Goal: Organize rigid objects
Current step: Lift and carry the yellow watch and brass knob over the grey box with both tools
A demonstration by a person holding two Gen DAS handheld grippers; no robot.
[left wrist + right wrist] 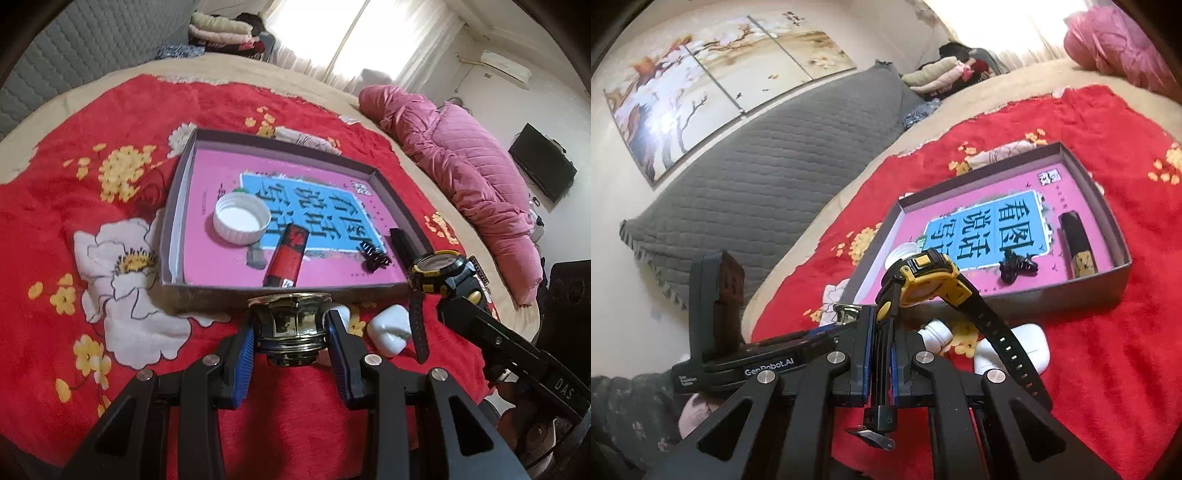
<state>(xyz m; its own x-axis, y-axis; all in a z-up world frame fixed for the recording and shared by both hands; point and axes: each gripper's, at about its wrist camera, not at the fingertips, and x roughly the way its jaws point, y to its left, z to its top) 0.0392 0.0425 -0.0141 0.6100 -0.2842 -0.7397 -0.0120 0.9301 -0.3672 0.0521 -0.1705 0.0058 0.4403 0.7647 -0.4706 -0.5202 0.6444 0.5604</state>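
Red floral blanket (221,110) carries the box (177,206) at twelve o'clock, while left gripper (291,332) fingers clamp a brass cap (291,325) and right gripper (882,354) fingers pinch a watch (923,280) strap.

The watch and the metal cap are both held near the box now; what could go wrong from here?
1. The right tool pinches only one strap of the watch; the heavy head hangs forward and may swing or slip out.
2. The free strap dangles over the white case and could drag it.
3. The left tool holds a smooth metal cap, which may slip, and both tools are close enough to collide.
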